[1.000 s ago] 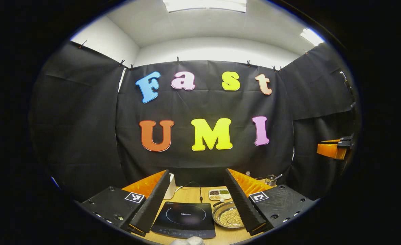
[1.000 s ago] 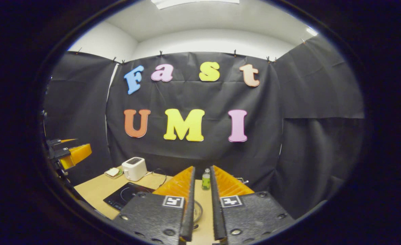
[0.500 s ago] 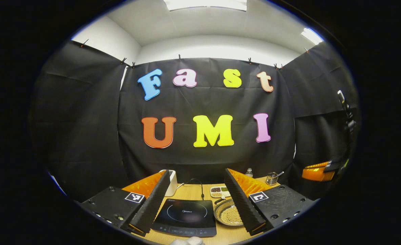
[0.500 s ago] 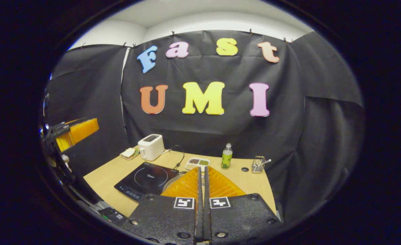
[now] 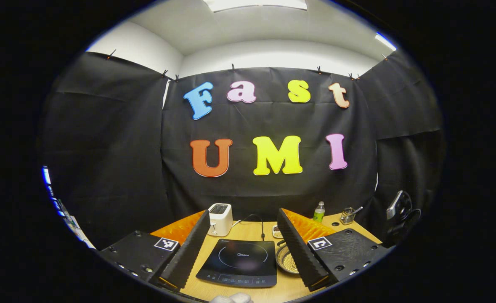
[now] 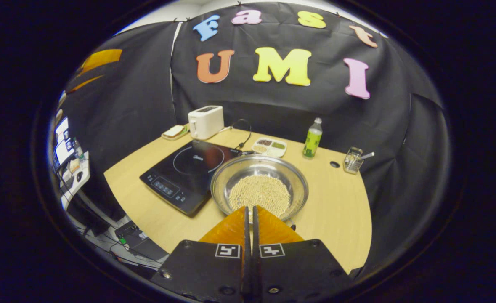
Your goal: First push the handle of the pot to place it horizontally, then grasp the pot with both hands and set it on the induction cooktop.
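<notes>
Pot [image 6: 259, 185] beside cooktop [image 6: 189, 170], toaster [image 6: 205, 121], bottle [image 6: 312, 144] behind

A white boxy toaster [image 6: 206, 121] is sitting upper left, a green plastic bottle [image 6: 312, 144] is standing upper right, beside a small clear glass cup [image 6: 351, 160].

The induction cooktop [image 5: 240, 263] bears a brand mark, seemingly "Midea"

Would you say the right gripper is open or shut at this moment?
Shut: in the right gripper view the right gripper's fingers meet with nothing between them.
</notes>
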